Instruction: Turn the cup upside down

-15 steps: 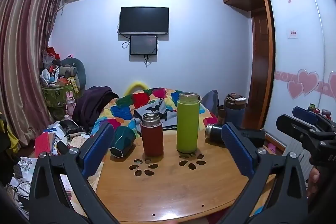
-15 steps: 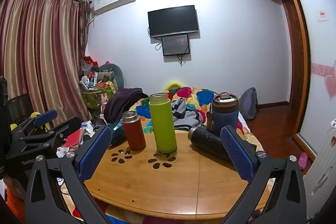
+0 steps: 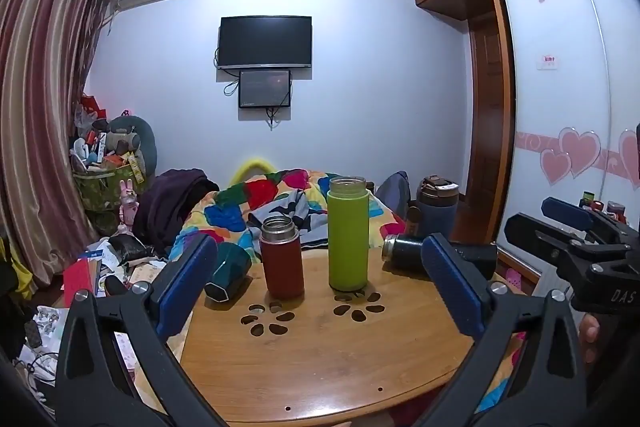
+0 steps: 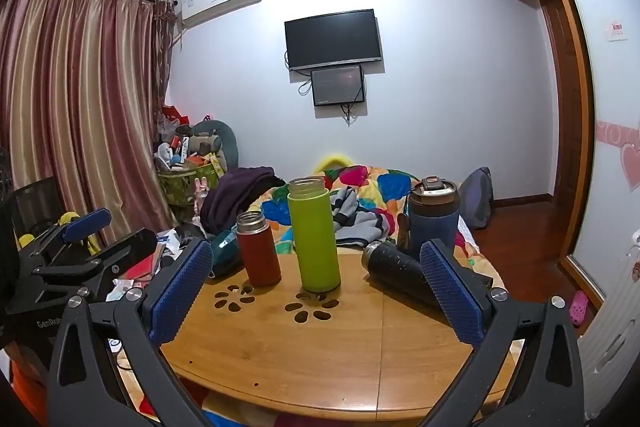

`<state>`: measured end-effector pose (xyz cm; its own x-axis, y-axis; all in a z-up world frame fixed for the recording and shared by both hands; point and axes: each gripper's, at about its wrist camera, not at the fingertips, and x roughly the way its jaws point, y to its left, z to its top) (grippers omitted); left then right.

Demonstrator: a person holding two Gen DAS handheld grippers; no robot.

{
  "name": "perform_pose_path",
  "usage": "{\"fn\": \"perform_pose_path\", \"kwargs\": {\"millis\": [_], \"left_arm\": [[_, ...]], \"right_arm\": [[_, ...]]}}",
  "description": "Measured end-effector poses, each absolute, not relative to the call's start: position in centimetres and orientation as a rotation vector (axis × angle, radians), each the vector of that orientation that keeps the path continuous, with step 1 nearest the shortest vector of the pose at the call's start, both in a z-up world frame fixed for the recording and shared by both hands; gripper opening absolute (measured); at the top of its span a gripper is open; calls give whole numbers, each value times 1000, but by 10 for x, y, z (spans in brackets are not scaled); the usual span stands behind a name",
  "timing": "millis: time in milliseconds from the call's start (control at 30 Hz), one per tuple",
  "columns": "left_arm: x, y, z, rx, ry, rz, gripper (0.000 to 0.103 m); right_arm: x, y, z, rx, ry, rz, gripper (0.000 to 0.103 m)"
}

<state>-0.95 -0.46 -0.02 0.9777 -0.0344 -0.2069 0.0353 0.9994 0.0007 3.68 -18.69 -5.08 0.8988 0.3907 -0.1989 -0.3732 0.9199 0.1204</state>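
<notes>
On a round wooden table (image 3: pixel 320 359) stand a red flask (image 3: pixel 281 258) and a taller green flask (image 3: pixel 347 233), both upright with open tops. A dark teal cup (image 3: pixel 229 271) lies on its side at the table's left edge. A black flask (image 3: pixel 404 247) lies on its side at the right. My left gripper (image 3: pixel 320 287) is open and empty, in front of the flasks. My right gripper (image 4: pixel 316 287) is open and empty; in its view are the red flask (image 4: pixel 258 254), green flask (image 4: pixel 314 235), black flask (image 4: pixel 396 273) and teal cup (image 4: pixel 225 254).
A blue tumbler with a brown lid (image 4: pixel 434 217) stands behind the black flask. A bed with a colourful quilt (image 3: pixel 280 199) lies beyond the table. Clutter and papers (image 3: pixel 104 267) cover the floor at left. A wardrobe with heart stickers (image 3: pixel 568 147) is at right.
</notes>
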Motion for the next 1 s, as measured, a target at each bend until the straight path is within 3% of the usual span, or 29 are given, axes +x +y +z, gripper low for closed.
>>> {"fn": "perform_pose_path", "kwargs": {"millis": [1000], "left_arm": [[-11,-11,-2,33,199,-28,103]], "right_arm": [[37,-186,-57,87,221,400,103]]}}
